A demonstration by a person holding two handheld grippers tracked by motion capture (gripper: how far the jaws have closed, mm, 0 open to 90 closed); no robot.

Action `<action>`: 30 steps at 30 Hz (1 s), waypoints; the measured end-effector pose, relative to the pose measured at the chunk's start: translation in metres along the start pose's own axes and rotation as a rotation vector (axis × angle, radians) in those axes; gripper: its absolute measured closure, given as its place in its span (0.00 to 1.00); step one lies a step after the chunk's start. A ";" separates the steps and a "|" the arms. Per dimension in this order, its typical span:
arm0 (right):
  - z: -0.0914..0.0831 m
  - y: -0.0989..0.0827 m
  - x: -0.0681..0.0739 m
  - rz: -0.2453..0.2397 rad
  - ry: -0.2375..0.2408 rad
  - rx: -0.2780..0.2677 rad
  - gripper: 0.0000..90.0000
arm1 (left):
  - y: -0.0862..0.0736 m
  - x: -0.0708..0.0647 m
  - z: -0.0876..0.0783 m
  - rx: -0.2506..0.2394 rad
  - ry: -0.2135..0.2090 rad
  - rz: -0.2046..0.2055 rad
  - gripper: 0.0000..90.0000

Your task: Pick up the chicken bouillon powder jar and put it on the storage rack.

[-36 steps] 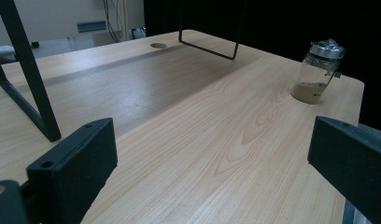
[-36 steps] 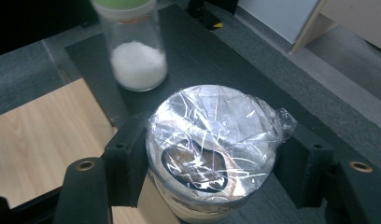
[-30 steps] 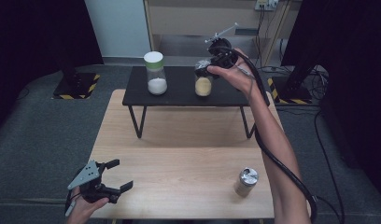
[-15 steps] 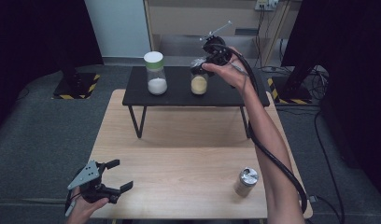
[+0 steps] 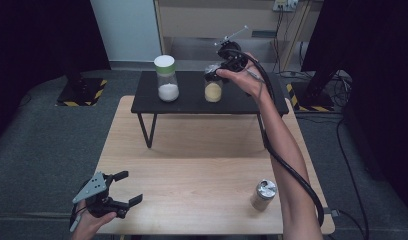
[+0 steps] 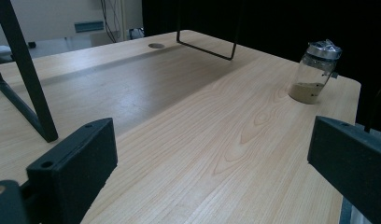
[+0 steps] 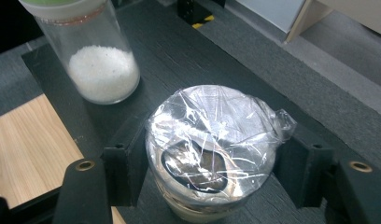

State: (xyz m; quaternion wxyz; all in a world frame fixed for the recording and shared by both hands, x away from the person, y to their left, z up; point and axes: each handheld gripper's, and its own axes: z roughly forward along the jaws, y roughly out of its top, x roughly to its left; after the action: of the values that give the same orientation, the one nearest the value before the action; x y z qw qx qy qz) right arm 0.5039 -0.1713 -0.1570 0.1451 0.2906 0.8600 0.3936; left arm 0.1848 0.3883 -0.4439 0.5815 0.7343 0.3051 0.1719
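Note:
A small glass jar of yellowish powder (image 5: 213, 91), its lid wrapped in clear film (image 7: 212, 126), stands on the low black stand (image 5: 242, 103). My right gripper (image 5: 212, 75) comes down on it from above, and its jaws are shut on the lid from both sides (image 7: 215, 165). Just left of it on the same stand is a taller jar of white grains (image 5: 166, 80) with a pale green lid (image 7: 102, 70). My left gripper (image 5: 130, 187) rests open near the wooden table's front left corner, with nothing between its jaws (image 6: 212, 163).
A third small jar with a silver lid (image 5: 264, 195) stands near the front right of the wooden table (image 5: 202, 165), also seen far right in the left gripper view (image 6: 316, 72). The stand's thin black legs (image 6: 25, 79) rest on the tabletop. The right gripper's cable (image 5: 292, 172) hangs along the forearm.
My right gripper has shifted a little to the left over the black stand with the yellowish jar in its jaws. The left gripper has stayed put.

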 end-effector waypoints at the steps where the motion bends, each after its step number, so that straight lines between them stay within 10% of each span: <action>1: 0.000 -0.002 -0.001 0.002 0.003 -0.008 0.39 | 0.000 0.000 0.000 0.001 0.000 0.000 0.01; 9: -0.001 -0.008 -0.003 -0.001 0.015 -0.026 0.38 | 0.001 0.000 0.001 0.005 -0.001 0.002 0.01; 14: -0.004 -0.018 0.003 -0.025 -0.023 -0.110 0.09 | 0.001 -0.001 0.001 0.007 -0.002 0.006 0.01; 30: -0.040 -0.026 0.022 -0.140 -0.031 -0.224 0.07 | 0.001 -0.001 0.001 0.008 0.001 0.005 0.01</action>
State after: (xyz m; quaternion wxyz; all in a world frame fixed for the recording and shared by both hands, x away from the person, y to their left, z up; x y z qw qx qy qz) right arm 0.4569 -0.1950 -0.1517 0.2167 0.2180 0.8265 0.4717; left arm 0.1847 0.3869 -0.4428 0.5781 0.7371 0.3045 0.1724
